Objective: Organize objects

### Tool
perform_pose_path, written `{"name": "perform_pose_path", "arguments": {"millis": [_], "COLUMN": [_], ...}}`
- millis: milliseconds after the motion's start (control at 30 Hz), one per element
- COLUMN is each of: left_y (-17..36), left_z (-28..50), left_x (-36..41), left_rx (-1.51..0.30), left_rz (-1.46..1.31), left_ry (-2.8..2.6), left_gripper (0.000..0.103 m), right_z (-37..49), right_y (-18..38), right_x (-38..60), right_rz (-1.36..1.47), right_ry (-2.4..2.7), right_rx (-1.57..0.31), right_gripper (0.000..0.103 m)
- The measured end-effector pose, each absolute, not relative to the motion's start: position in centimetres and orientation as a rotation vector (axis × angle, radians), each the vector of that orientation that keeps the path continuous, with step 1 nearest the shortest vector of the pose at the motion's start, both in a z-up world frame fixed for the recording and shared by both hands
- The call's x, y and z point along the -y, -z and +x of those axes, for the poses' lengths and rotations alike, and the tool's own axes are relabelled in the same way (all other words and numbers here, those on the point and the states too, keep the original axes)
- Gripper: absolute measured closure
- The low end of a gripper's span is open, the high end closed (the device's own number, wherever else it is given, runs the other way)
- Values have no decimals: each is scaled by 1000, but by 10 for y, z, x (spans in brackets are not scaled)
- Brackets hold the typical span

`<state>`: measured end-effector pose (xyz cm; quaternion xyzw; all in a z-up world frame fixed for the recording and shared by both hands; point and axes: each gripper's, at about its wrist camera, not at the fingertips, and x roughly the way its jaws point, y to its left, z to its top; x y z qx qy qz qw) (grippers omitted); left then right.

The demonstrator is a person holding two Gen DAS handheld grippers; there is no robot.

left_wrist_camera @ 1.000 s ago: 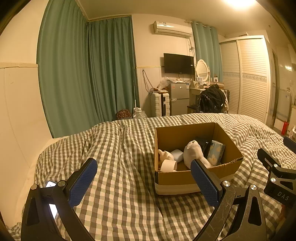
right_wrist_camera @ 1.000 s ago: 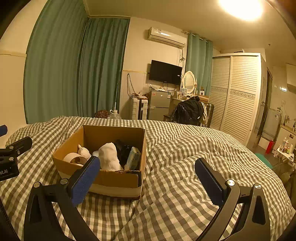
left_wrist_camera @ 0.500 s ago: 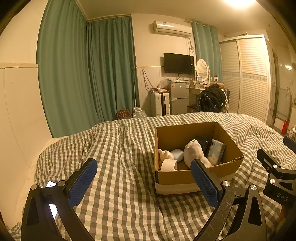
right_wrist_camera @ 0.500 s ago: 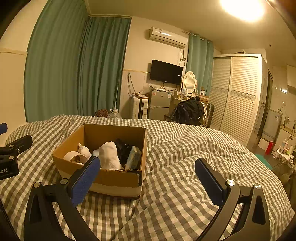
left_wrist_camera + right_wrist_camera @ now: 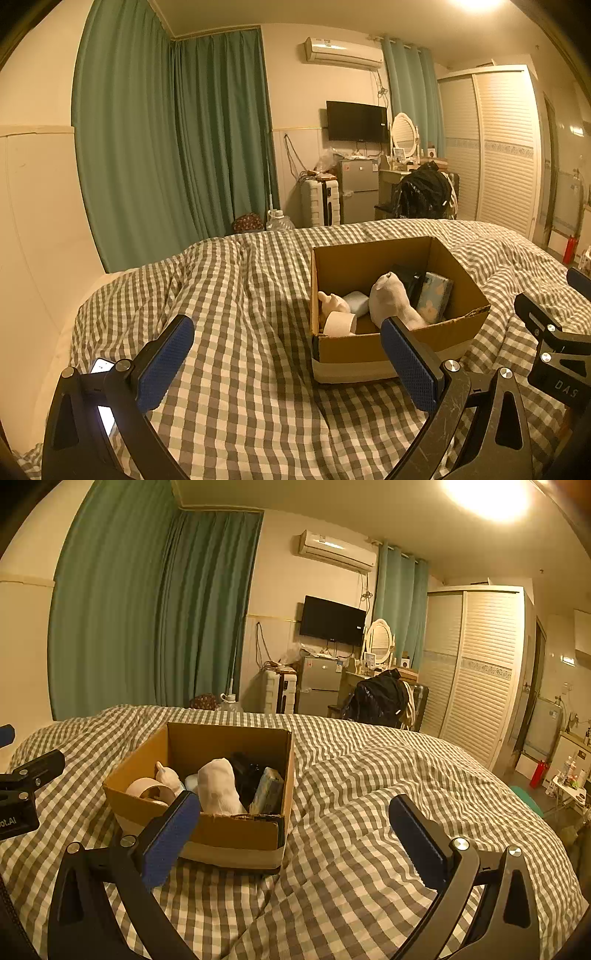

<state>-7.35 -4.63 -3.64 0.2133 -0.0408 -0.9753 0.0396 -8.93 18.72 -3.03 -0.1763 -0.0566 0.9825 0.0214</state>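
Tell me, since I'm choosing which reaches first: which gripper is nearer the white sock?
Roughly equal, perhaps right. The sock lies just beyond the right gripper, toward its left finger; from the left gripper it lies beyond its right finger.

Bedroom: green curtains, wall television, air conditioner, louvred wardrobe, checked bed, ceiling light.

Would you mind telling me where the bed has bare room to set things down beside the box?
Bare checked duvet lies left of the cardboard box, toward the curtain, and a wide stretch right of it, toward the wardrobe. The box is crowded: tape roll, white sock, tissue pack.
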Motion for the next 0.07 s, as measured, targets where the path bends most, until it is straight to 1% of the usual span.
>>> {"name": "perform_pose_path", "arguments": {"millis": [67], "left_y": [36], "left_z": [-74], "left_x": [47], "left_rx": [126], "left_rz": [656], "left_ry": [2989], "left_gripper": [0], "right_z": [-90], "right_y": [30], "right_x": [-187], "right_rz": [-552], "right_ry": [-3045], "right_rx": [176], "right_gripper": [0]}}
